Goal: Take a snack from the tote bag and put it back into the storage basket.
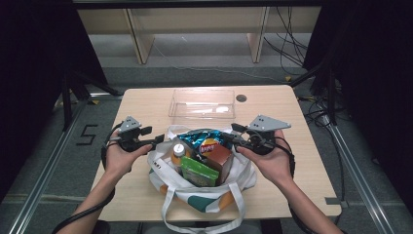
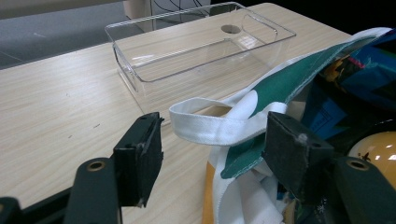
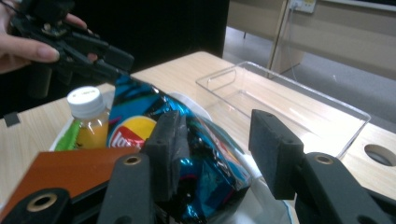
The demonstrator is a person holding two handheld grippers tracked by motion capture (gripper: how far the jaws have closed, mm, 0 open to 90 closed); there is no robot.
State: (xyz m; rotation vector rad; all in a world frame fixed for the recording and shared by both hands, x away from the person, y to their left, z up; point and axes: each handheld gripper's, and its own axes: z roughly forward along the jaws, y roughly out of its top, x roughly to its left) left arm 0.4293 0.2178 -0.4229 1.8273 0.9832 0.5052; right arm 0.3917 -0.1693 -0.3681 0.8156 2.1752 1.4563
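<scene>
A white tote bag (image 1: 195,187) with green and orange print stands open at the table's front middle. Inside it are a blue chip bag (image 1: 204,139), a juice bottle (image 1: 178,152) with a white cap, a green packet (image 1: 197,170) and a brown box (image 1: 221,157). My left gripper (image 1: 158,139) hovers at the bag's left rim. It is open, and the white bag strap (image 2: 210,123) hangs loose between its jaws (image 2: 215,135). My right gripper (image 1: 231,136) is at the right rim, open. The chip bag (image 3: 140,112) lies against its left jaw, with a gap to the other pad (image 3: 271,144).
A clear plastic tray (image 1: 202,103) sits empty behind the bag, near the table's far edge, with a round cable hole (image 1: 241,98) to its right. Bare tabletop (image 1: 141,105) lies left and right of the bag. Wooden furniture legs and floor cables are beyond the table.
</scene>
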